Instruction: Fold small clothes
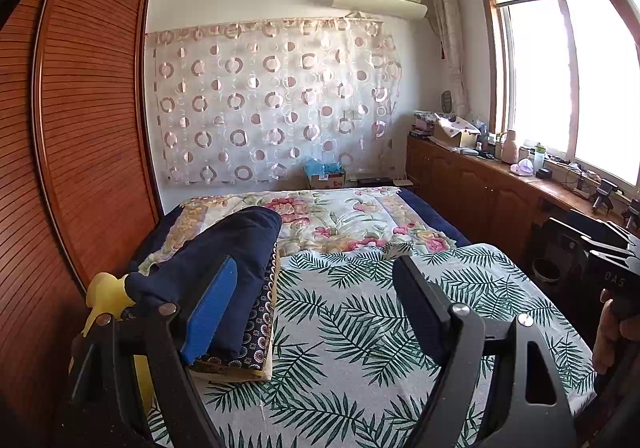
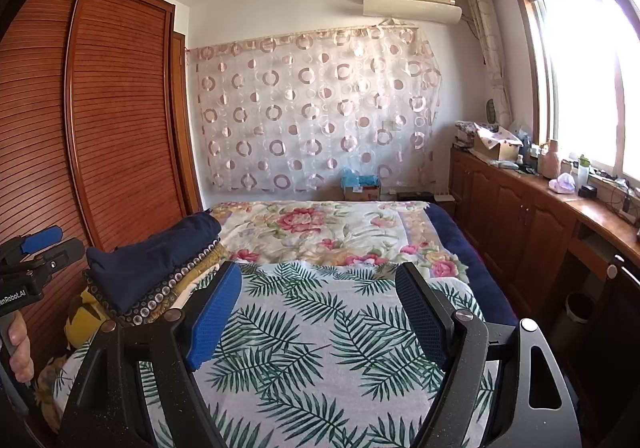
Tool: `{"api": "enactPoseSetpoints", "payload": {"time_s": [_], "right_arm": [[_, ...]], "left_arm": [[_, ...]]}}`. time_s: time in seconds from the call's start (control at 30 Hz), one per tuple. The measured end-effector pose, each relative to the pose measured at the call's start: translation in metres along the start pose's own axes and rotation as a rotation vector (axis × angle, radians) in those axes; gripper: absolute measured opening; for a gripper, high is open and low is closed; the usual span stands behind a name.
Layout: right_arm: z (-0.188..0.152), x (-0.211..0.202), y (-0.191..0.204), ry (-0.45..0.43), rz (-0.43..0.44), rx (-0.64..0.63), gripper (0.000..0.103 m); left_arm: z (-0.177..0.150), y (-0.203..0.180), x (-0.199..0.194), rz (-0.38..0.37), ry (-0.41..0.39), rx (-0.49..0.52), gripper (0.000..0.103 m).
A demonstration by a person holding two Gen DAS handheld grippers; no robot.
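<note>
My stack of folded clothes (image 1: 240, 288) lies at the bed's (image 1: 360, 328) left edge, beside the wardrobe (image 1: 92, 120). My left tool (image 1: 312, 312) hangs just right of the stack; my right tool (image 2: 320, 316) hangs over the bed's middle. The cabinet (image 2: 520, 224) runs along the bed's right edge.

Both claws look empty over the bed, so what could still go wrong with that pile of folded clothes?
The stack of folded clothes, navy blue garment on top, sits at the left edge of the palm-leaf printed sheet, so a nudge might tip it off. The open left gripper hovers right beside it; its blue-padded finger could snag the top fold.
</note>
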State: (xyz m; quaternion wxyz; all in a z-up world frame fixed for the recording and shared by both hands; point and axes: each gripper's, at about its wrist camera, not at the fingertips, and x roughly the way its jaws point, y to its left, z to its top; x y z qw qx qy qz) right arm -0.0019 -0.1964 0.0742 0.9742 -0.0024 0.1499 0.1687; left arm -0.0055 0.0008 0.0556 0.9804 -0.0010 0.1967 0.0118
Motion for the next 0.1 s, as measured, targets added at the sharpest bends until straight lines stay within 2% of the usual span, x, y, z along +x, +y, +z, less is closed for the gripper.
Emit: {"api": "enactPoseSetpoints", "payload": {"time_s": [0.1], "right_arm": [[0.0001,0.0003,-0.0011,0.000,0.000,-0.001,0.081]], "left_arm": [[0.0012,0.0014,0.0000,-0.001,0.000,-0.001,0.081]]}}
